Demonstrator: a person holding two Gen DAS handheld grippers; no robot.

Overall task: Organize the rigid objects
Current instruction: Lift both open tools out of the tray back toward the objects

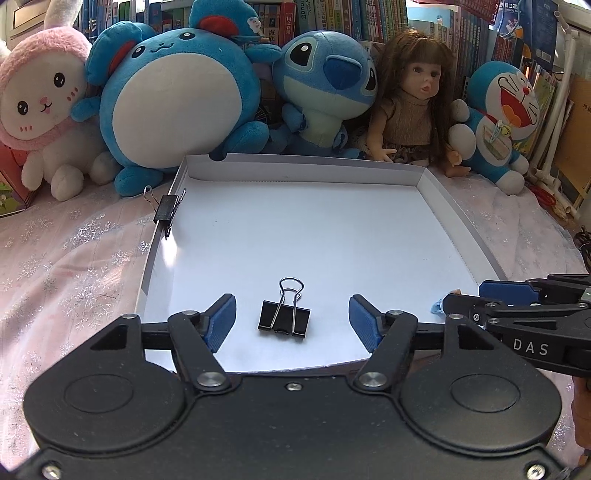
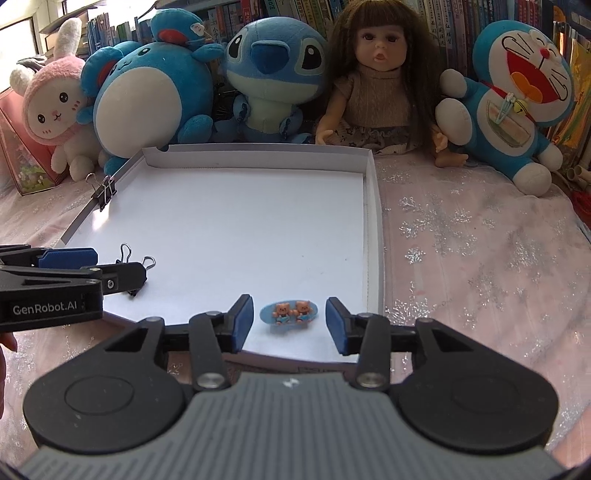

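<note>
Counting contents of the white tray: two black binder clips, one lying flat between the left gripper pads, one clipped on the left rim; one blue bear hair clip. Both grippers' jaws stood apart, gripping nothing; the hair clip lay untouched between the right gripper pads. Behind: four plush toys, one doll.

Packed bookshelves rise behind a snowflake-patterned pink cloth.
</note>
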